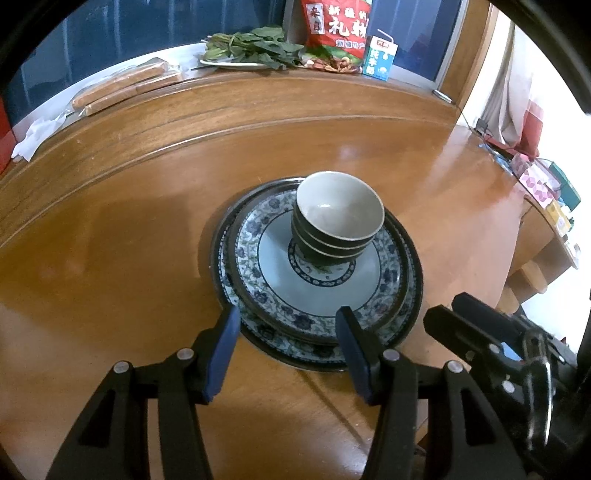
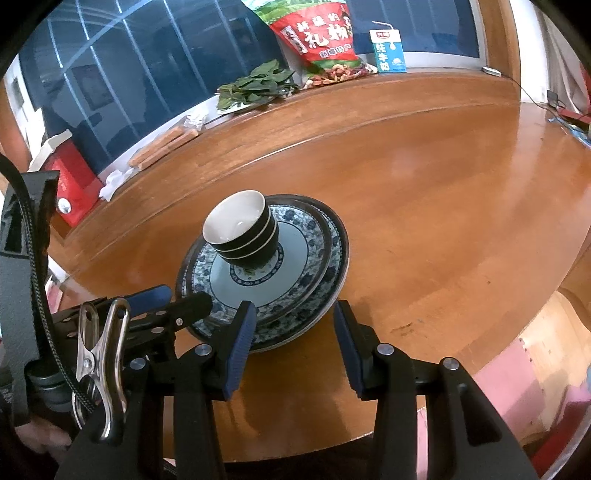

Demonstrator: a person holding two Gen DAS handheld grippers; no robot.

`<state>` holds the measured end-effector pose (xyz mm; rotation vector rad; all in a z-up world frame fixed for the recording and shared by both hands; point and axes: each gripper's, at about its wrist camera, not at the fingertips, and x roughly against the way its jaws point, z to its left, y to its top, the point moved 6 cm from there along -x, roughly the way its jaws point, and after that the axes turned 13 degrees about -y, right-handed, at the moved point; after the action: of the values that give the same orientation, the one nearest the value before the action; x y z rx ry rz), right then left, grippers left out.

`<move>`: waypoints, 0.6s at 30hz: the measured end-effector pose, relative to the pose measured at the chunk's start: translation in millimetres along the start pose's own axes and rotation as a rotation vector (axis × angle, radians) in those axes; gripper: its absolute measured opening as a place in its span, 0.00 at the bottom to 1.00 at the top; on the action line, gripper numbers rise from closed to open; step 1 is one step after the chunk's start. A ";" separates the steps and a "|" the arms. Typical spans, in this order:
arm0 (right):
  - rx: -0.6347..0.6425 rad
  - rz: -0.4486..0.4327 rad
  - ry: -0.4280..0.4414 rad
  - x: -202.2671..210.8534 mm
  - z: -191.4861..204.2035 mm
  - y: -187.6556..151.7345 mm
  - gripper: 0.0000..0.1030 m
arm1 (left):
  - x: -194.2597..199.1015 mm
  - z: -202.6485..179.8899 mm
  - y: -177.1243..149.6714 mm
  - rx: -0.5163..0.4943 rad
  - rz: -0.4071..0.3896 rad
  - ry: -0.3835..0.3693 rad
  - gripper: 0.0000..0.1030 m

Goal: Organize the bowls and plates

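Blue-and-white patterned plates (image 1: 280,284) (image 2: 295,258) lie stacked on the wooden table. Three dark bowls with cream insides (image 1: 338,214) (image 2: 240,225) are nested upright on the top plate. My left gripper (image 1: 290,325) is open just over the near rim of the plates, its blue pads on either side of that rim with nothing pressed between them. My right gripper (image 2: 293,321) is also open at the plates' near right edge, with its left finger over the rim and its right finger over bare table. Each gripper shows at the edge of the other's view.
Along the round wooden table's (image 1: 110,240) far edge are a plate of green leaves (image 1: 251,51), a red snack bag (image 1: 334,33), a milk carton (image 1: 380,59), wrapped sausages (image 1: 125,85) and a crumpled tissue (image 1: 33,140). Small boxes (image 1: 543,184) sit on a side ledge to the right.
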<state>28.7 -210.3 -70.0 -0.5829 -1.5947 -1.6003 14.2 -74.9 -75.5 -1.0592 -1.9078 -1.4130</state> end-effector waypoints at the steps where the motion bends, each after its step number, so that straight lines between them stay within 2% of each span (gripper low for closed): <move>1: -0.002 0.002 -0.001 0.0 -0.6 -0.4 0.44 | 0.2 -0.3 0.0 -0.001 0.000 0.000 0.55; 18: -0.005 0.014 -0.015 0.6 -0.8 0.3 0.44 | -1.6 -2.7 -0.4 -0.019 0.005 -0.007 0.55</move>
<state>28.8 -211.2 -69.5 -0.6083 -1.5945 -1.5940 14.6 -78.0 -76.2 -1.0789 -1.8987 -1.4288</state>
